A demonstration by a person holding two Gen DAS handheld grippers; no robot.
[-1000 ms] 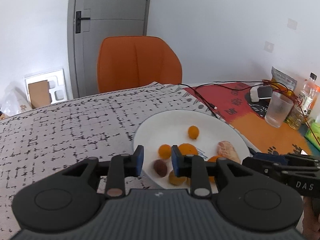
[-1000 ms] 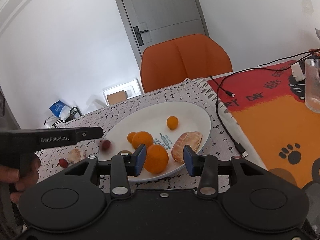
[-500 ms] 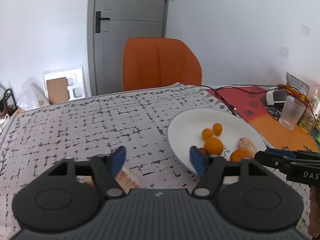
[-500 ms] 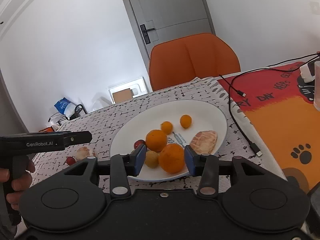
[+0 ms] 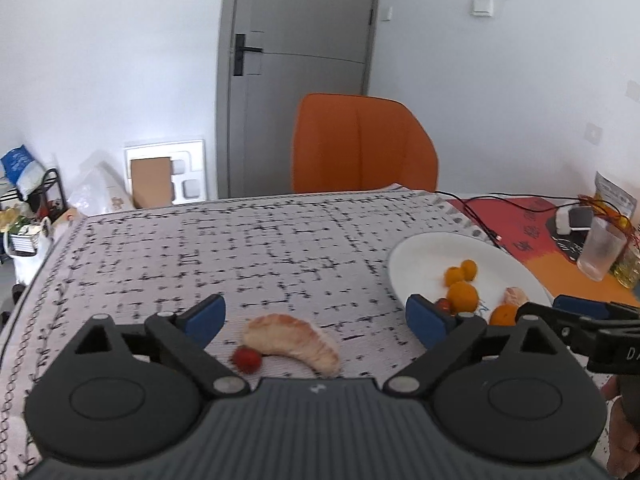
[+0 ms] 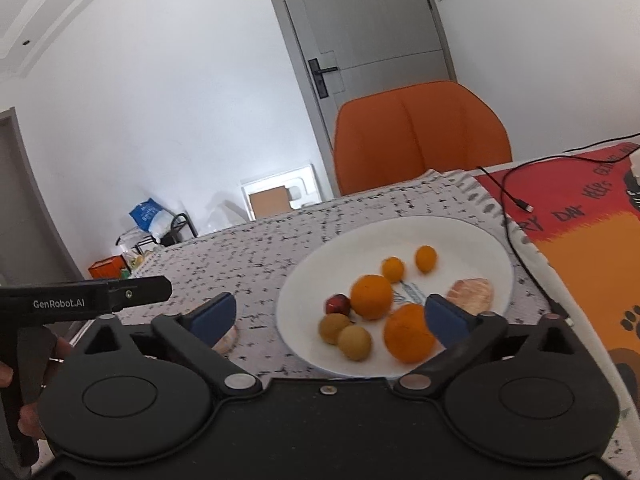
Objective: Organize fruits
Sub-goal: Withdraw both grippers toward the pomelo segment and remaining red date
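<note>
Pomelo segment (image 5: 292,338) touching red berry (image 5: 245,359), plate (image 5: 416,256) right

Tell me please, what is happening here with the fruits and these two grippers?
A person holding a gripper in each hand is collecting fruit onto the white plate. Oranges, small round fruits and one peeled segment already lie on it. The left gripper is open above a peeled citrus segment and a small red fruit on the tablecloth. The right gripper is open and empty, near the plate.
</note>
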